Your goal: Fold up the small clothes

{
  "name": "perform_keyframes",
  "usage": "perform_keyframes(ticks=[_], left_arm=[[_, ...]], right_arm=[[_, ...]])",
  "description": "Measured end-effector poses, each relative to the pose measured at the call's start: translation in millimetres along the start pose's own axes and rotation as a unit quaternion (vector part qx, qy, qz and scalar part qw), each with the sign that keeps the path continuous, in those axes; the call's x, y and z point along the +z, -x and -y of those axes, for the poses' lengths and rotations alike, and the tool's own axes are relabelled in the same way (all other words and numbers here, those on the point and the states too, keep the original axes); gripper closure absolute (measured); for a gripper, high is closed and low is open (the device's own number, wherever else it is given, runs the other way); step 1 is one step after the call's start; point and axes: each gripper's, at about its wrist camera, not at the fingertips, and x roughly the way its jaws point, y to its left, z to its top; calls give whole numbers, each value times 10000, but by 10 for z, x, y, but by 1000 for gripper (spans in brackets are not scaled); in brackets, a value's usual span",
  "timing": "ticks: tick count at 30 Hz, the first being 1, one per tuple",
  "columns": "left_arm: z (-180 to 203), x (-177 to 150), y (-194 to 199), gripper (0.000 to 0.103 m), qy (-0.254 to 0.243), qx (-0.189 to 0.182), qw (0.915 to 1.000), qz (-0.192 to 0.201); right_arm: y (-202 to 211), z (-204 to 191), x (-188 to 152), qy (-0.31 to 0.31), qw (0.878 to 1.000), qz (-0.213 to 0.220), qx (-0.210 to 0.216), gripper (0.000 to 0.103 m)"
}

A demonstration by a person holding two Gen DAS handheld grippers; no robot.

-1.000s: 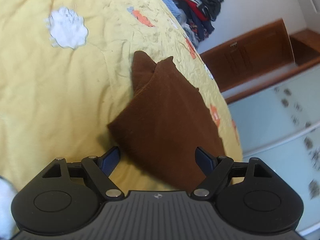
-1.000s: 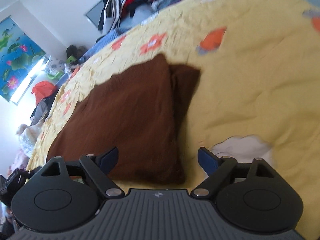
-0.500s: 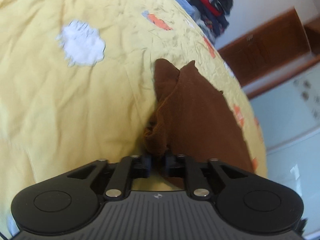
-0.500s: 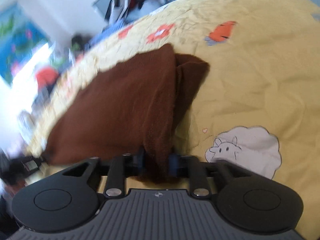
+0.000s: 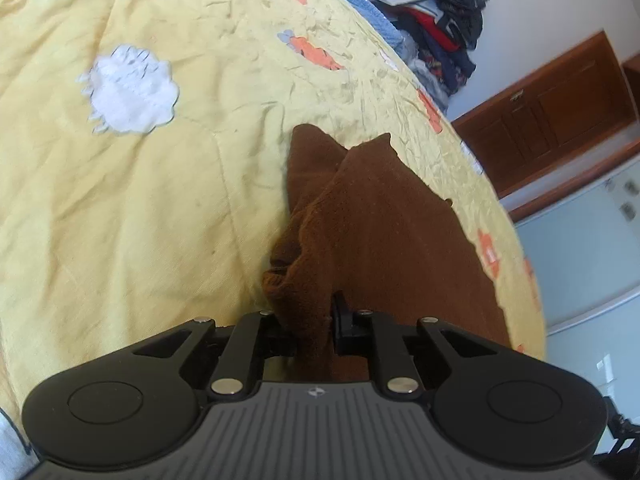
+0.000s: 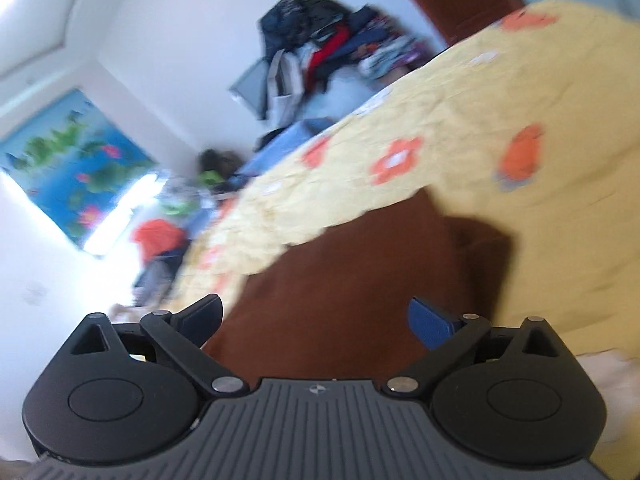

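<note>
A small brown knitted garment (image 5: pixel 380 232) lies folded on the yellow quilt (image 5: pixel 140 200). My left gripper (image 5: pixel 314 330) is shut on the garment's near corner, and the cloth bunches up between the jaws. In the right wrist view the same brown garment (image 6: pixel 340 300) lies just ahead of my right gripper (image 6: pixel 316 318), which is open and empty above it, tilted up toward the room. That view is blurred.
A pile of clothes (image 5: pixel 432 20) sits at the far end of the bed, also seen in the right wrist view (image 6: pixel 320 52). A wooden cabinet (image 5: pixel 560 108) stands beyond the bed. A white sheep patch (image 5: pixel 128 90) marks the quilt. More clutter (image 6: pixel 160 236) lies beside the bed.
Both grippers closed on the garment's near edge half a second ago. The left still holds it. The right has opened, let go and swung upward.
</note>
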Motion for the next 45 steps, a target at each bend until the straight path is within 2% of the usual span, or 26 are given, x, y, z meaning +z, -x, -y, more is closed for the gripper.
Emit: perform_keyframes(ticks=[2,4,6,8,10,12,13,15,16,18,19,21,24,26,29,30,32,33,34,35,36,39,42,45], left_arm=[[119,12,35,91,-292,106,9995,101],[247,5,124,93,-628,120,9976,257],[494,-2,199,94,-1099,61,9927,492],[831,-57,247,96,-1751,17,9819,720],[1223,-180,205,97,-2429,-212,9663,822],[1642,-427,77,97,-3151,-496,9446,775],[1847,-602,-10,97,-3546,-658,9303,670],[2178,-1021,-214,97,-4365,-961,8940,303],[2277,-1230,-298,101,-4667,-1092,8776,123],[2357,-1547,-421,101,-5010,-1305,8553,-223],[2364,-1660,-454,101,-5137,-1329,8471,-293],[2336,-1795,-472,101,-5314,-1309,8363,-343],[2280,-1819,-431,101,-5456,-1207,8289,-263],[2247,-1770,-358,101,-5487,-1204,8272,-147],[2167,-1682,-181,99,-5436,-1237,8300,181],[2135,-1658,-144,96,-5374,-1219,8340,292],[2023,-1546,-84,83,-5170,-1149,8474,375],[1962,-1485,-68,63,-5036,-1087,8561,401],[1890,-1428,-53,36,-4885,-993,8657,461],[1822,-1365,-47,26,-4718,-889,8754,563],[1772,-1278,-31,21,-4530,-813,8852,681],[1627,-1060,-27,21,-4108,-694,9062,722],[1495,-928,8,21,-3878,-556,9168,779],[1404,-861,47,21,-3668,-478,9264,699]], right_arm=[[-221,60,-83,-6,9987,-511,81,1],[-414,234,-215,-95,9951,-977,-141,2],[-347,345,-311,7,9972,-717,195,3],[-285,431,-260,-415,9965,-665,300,4],[-195,516,-192,-870,9934,-444,598,1],[-130,614,-99,-1248,9872,-225,964,1],[-124,670,-30,-1437,9831,-158,1120,0],[-149,767,85,-1790,9739,-108,1389,0],[-193,812,138,-1917,9692,-144,1540,0],[-313,890,251,-2043,9653,-231,1612,0],[-381,920,284,-2092,9643,-320,1589,0],[-500,969,302,-2158,9636,-525,1485,0],[-621,931,300,-2021,9667,-778,1361,0],[-641,878,306,-1909,9686,-889,1325,0],[-679,753,418,-1668,9725,-966,1308,0],[-723,709,472,-1570,9739,-1003,1292,0],[-829,634,576,-1323,9774,-1155,1180,0],[-881,601,607,-1198,9788,-1248,1100,0],[-964,577,639,-1081,9795,-1364,1010,0],[-1059,548,650,-966,9794,-1532,897,0],[-1153,514,653,-850,9788,-1692,784,0],[-1393,392,607,-374,9756,-2105,497,0],[-1475,247,574,8,9743,-2226,342,0],[-1520,184,543,139,9742,-2228,329,2]])
